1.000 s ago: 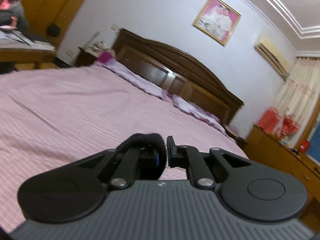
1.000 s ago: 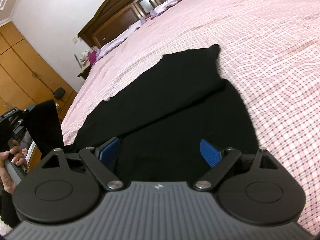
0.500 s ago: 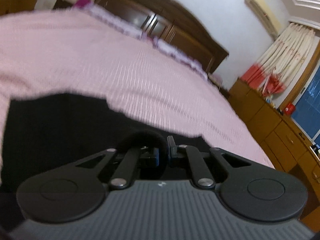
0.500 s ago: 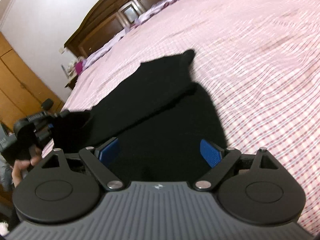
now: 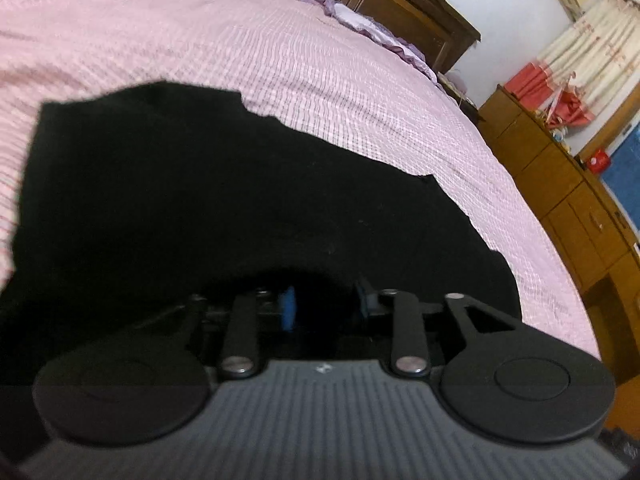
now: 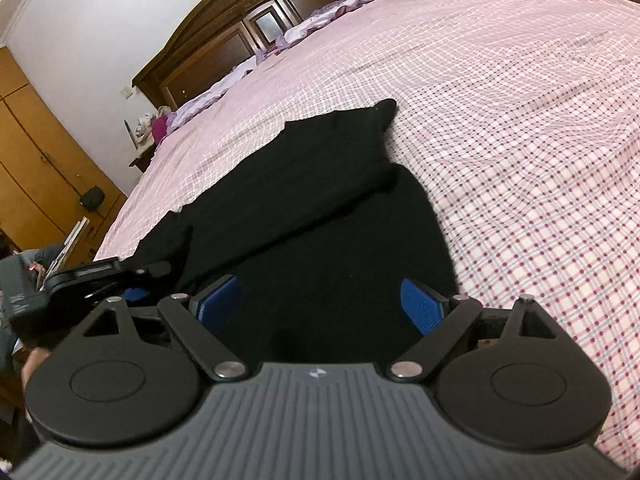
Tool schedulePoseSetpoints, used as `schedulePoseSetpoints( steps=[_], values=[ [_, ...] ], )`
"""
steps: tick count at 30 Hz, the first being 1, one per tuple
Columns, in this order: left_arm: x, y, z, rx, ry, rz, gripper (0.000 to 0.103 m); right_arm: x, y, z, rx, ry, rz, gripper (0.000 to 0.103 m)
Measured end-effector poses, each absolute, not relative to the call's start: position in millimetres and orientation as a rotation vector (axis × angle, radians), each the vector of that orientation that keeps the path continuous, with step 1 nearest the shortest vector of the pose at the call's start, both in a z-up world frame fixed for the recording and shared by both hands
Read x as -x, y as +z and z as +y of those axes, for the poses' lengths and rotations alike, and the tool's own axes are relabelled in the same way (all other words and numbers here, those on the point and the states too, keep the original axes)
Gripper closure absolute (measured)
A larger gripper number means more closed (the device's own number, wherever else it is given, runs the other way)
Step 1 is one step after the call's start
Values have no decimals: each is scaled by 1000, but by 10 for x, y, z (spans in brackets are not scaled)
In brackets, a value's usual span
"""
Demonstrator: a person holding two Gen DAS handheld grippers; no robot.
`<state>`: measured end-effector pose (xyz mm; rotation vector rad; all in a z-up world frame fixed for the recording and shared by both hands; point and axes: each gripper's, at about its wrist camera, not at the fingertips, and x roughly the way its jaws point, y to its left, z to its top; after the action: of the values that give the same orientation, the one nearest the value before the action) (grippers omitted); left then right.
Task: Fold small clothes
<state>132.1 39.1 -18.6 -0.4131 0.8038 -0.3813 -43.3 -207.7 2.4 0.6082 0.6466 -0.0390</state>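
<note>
Our left gripper (image 5: 326, 306), clamped on a fold of cloth a second ago, now has its jaws parted over the black knit garment (image 5: 240, 208), so that flap is laid. Our right gripper (image 6: 322, 300) hovers wide apart above it. Beyond, the pink checked bedspread (image 6: 520, 120) carries it.

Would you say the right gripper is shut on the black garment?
No, the right gripper is open, its blue pads spread wide apart above the black garment on the bed.
</note>
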Motion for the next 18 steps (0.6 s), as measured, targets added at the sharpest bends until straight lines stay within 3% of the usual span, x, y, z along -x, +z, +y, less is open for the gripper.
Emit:
schedulePoseSetpoints(
  steps=[3, 18],
  values=[
    [-1137, -66, 482, 378, -354, 796, 62, 412, 32, -2051, -599, -44, 652, 11],
    [-620, 169, 1098, 202, -173, 817, 61, -299, 350, -1514, -590, 226, 718, 11]
  ],
)
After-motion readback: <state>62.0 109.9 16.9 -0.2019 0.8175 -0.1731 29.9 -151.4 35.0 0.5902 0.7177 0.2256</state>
